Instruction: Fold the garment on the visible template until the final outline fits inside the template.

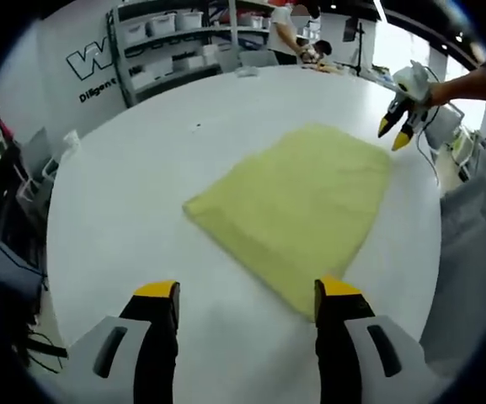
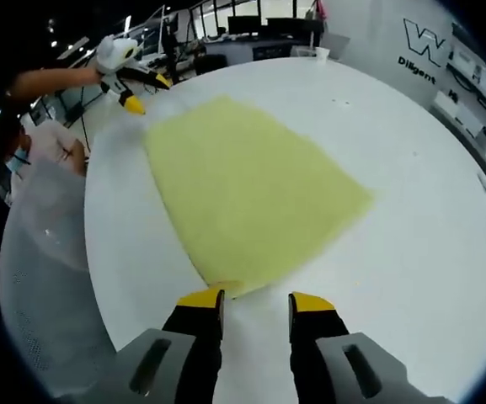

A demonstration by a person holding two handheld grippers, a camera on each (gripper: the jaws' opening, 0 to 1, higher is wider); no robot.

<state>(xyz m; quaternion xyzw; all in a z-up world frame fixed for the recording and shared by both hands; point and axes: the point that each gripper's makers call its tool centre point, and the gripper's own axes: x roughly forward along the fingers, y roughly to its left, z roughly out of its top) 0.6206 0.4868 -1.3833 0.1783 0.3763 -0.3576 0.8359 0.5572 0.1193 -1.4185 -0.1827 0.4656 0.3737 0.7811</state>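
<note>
The yellow garment (image 1: 297, 206) lies folded on the white table (image 1: 125, 202), toward its near edge, with bare tabletop all round. The left gripper (image 1: 247, 299) hovers with jaws spread, holding nothing; the right gripper (image 2: 255, 303) has jaws parted at a garment corner. Wall lettering (image 2: 424, 55) starts "W" and "Diligent". The left gripper view shows shelving (image 1: 171, 42) with bins.

Left gripper (image 1: 247, 299): jaws spread wide apart, nothing between them — held above the surface. Seen from the right gripper view, it hangs at the upper left on an outstretched bare forearm (image 2: 45, 82), tips pointing down. Right gripper (image 2: 255, 301): jaws parted, narrower gap — nothing gripped.
</note>
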